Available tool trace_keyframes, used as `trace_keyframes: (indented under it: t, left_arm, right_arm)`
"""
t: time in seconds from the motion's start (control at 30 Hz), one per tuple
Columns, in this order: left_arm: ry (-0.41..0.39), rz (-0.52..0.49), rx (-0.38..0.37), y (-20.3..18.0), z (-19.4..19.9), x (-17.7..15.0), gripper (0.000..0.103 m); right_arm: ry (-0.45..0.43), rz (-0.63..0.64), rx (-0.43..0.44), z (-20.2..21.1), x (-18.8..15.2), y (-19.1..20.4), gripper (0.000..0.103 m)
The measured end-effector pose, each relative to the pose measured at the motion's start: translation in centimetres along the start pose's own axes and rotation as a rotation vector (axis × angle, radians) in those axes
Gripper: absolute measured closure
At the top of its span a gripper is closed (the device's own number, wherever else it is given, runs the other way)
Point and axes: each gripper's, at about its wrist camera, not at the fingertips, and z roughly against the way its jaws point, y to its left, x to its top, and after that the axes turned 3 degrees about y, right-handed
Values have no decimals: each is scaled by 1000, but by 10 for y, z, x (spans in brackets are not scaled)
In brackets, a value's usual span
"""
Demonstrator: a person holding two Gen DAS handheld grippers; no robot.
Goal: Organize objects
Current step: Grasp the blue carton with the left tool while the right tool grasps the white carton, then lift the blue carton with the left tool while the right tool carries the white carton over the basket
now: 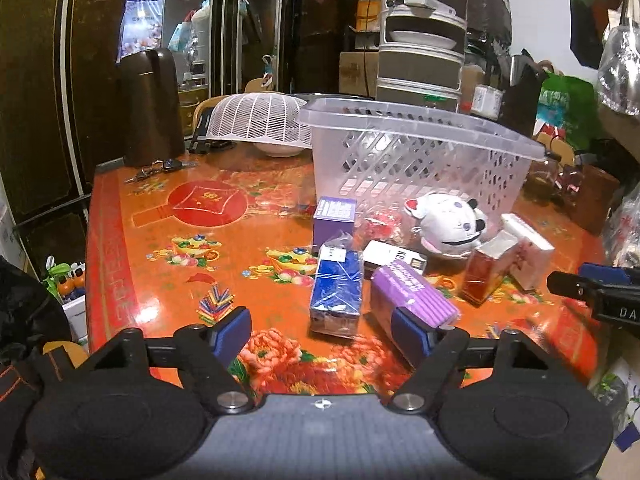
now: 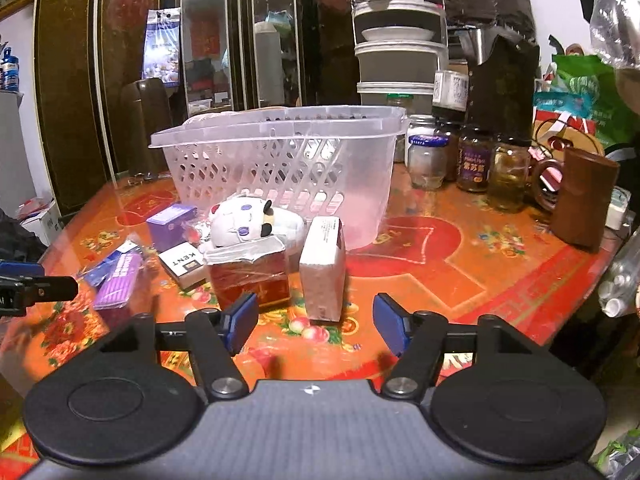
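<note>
Two claws hover low over the near edge of a bench covered in an orange-red cloth printed with flowers. The left claw has its blue pads spread wide and grips nothing; a blue box wrapped in clear film lies on the cloth just ahead, in line with the gap, and the right pad overlaps the near end of a purple striped box in the picture, though contact cannot be told. The right claw is likewise wide and empty, with a white carton standing upright just beyond its gap and a red box with a loose film top ahead of its left pad.

Behind these, a small cluster of things sits near the front wall of a clear plastic basket, which stands upright toward the middle of the bench. A white plush toy with black ears lies against the basket's base. Beside it is a small purple carton standing on end, and a flat white packet marked KENT lies between the toy and the purple striped box.

Further back on the left, a white mesh food cover rests over a bowl. Several glass jars stand just right of the basket, in the right wrist view.
</note>
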Motion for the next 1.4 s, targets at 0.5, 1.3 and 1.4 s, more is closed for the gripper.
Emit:
trace_keyframes:
  t: [0.5,1.3,1.4]
  left_arm:
    - [3,-46,-11,-17,-39,25,26]
    - [-145,38,-57,-15,8,27,65]
    - [-158,48,-75,-15,16,26,65]
  right_arm:
    - [63,25,-26,-38,13,1,60]
    - [-54,0,25,19,18,-10,76]
    - [-86,-14,40,31,21,-11,77]
